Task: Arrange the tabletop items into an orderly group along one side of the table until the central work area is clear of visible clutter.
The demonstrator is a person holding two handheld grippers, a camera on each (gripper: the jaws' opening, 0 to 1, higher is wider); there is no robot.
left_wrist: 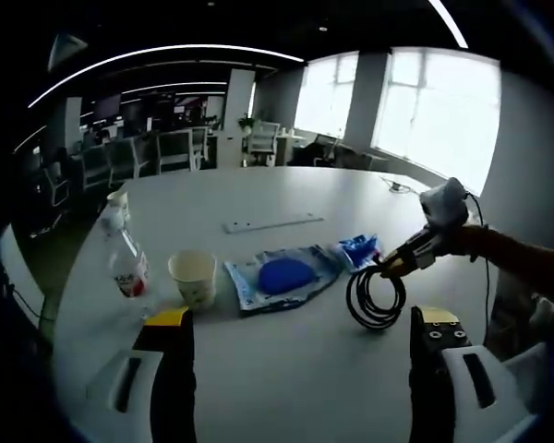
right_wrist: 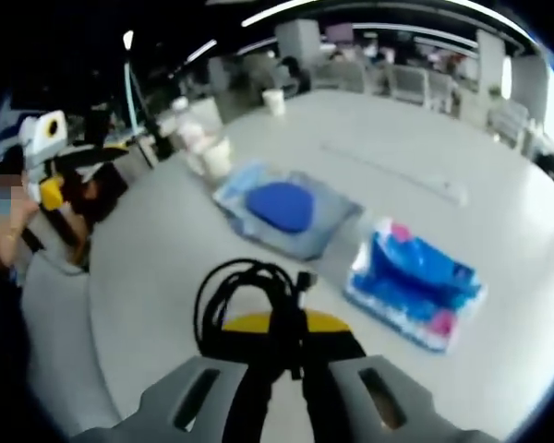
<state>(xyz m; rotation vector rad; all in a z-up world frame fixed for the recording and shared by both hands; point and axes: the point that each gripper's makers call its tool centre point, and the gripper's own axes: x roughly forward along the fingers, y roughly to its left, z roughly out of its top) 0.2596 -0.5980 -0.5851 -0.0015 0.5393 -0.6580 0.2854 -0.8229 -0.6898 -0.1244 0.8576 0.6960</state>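
In the left gripper view, the left tongs [left_wrist: 300,346] hover wide open over the near edge of the white table [left_wrist: 286,198], holding nothing. Beyond them a clear pouch with a blue pad [left_wrist: 284,276] lies flat, its long axis running across the table. Left of the pouch stand a paper cup [left_wrist: 194,277] and a plastic bottle [left_wrist: 128,268], both upright; right of it lies a blue packet [left_wrist: 358,249]. The right tongs [left_wrist: 392,265] reach in right of the pouch, a coiled black cable [left_wrist: 376,297] hanging from them, its loop touching the table.

In the right gripper view, the right tongs [right_wrist: 286,346] are clamped on the cable [right_wrist: 245,291]. The pouch [right_wrist: 284,210] lies just beyond the coil, the blue packet [right_wrist: 415,281] right of it.
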